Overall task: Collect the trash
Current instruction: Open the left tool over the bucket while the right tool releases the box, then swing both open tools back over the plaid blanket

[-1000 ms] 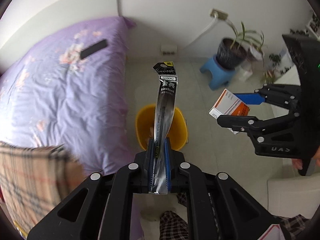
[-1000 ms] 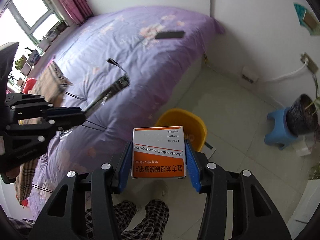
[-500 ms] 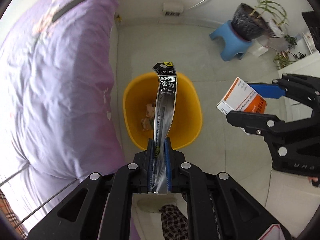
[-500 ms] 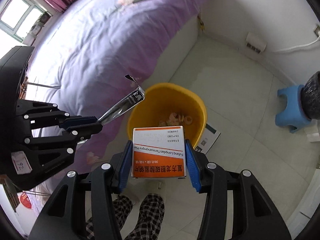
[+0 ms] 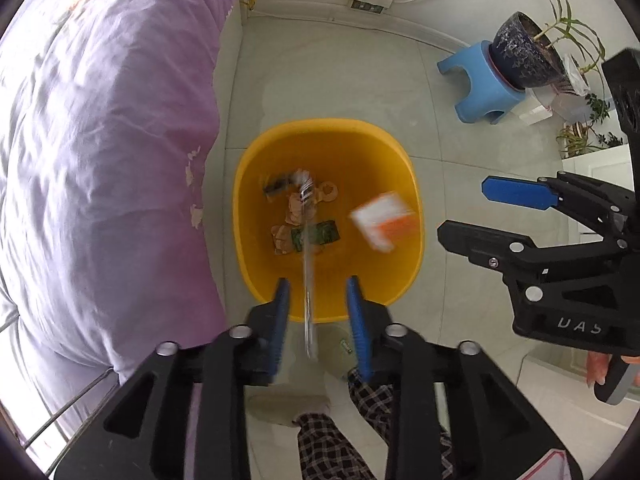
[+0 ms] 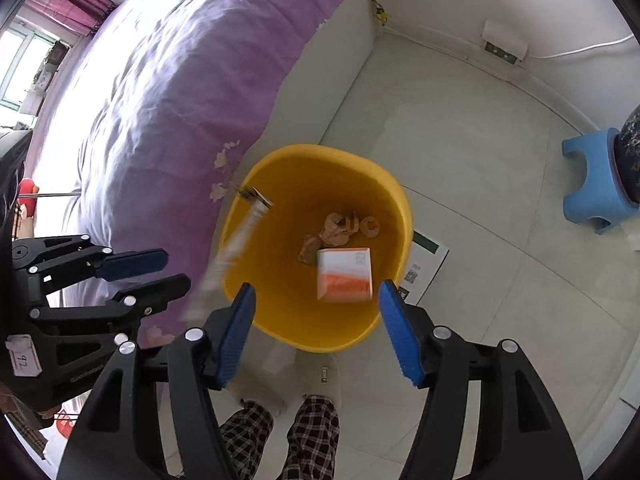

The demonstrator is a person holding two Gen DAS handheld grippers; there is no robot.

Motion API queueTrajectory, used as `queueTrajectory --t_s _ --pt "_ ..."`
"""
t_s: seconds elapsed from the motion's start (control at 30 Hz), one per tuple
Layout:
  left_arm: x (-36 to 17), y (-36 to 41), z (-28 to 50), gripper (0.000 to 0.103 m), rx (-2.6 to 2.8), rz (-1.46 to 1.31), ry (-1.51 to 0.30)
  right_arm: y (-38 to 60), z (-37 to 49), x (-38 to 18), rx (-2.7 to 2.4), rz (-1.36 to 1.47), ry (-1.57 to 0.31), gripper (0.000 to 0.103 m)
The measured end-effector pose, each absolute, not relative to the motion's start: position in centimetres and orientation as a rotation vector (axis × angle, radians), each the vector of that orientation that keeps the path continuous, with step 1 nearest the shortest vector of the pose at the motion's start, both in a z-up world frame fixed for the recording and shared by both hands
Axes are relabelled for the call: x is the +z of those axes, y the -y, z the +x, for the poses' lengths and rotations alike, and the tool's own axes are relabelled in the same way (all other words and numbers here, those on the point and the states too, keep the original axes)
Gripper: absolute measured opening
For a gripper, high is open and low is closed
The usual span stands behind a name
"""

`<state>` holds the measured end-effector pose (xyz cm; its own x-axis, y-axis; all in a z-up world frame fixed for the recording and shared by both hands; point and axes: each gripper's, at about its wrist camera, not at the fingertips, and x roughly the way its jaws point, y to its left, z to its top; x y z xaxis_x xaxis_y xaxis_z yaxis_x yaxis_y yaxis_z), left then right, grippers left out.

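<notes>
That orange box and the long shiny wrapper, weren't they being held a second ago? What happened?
Both were let go. The left gripper opened and the wrapper is dropping; the right gripper opened and the box is falling into the yellow bin. The bin stayed beside the bed.

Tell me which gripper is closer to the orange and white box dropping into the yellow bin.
Right. The right gripper hangs open with the box just ahead between its fingers. The left gripper is open off to the box's left, over the bin.
</notes>
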<state>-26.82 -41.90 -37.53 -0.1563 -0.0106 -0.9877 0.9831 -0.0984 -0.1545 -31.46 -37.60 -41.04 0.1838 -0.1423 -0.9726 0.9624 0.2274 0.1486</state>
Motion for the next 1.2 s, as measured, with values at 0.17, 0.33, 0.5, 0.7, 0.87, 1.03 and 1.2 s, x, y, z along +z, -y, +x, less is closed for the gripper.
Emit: queueTrajectory --t_s 0.17,0.33,0.5,0.7,0.87,1.03,1.2 --pt "-36.9 42.0 -26.9 0.036 -1.417 1.185 -1.256 37.4 -32.9 -40.0 -1.032 1.026 -1.044 0.065" --pt "-35.6 41.9 -26.3 0.037 -1.415 1.16 -1.249 37.0 -33.0 -38.0 -1.037 1.002 -1.037 0.065" --pt "-32.5 40.8 -25.6 0.039 -1.426 1.127 -1.234 35.9 -31.9 -35.1 -1.03 0.955 -1.04 0.065" --pt "-27.7 38.8 -24.8 0.04 -1.447 1.087 -1.193 33.9 -30.7 -31.2 -1.017 0.882 -1.062 0.065" --pt "-23.2 37.0 -24.9 0.041 -1.464 1.052 -1.13 32.2 -29.5 -27.2 -1.025 0.797 -1.076 0.065" --pt "-19.0 34.6 -24.5 0.048 -1.477 0.973 -1.108 30.6 -27.9 -23.3 -1.013 0.687 -1.087 0.065" --pt "-16.2 31.9 -23.0 0.048 -1.443 0.885 -1.092 29.2 -26.2 -19.8 -0.975 0.629 -1.059 0.065"
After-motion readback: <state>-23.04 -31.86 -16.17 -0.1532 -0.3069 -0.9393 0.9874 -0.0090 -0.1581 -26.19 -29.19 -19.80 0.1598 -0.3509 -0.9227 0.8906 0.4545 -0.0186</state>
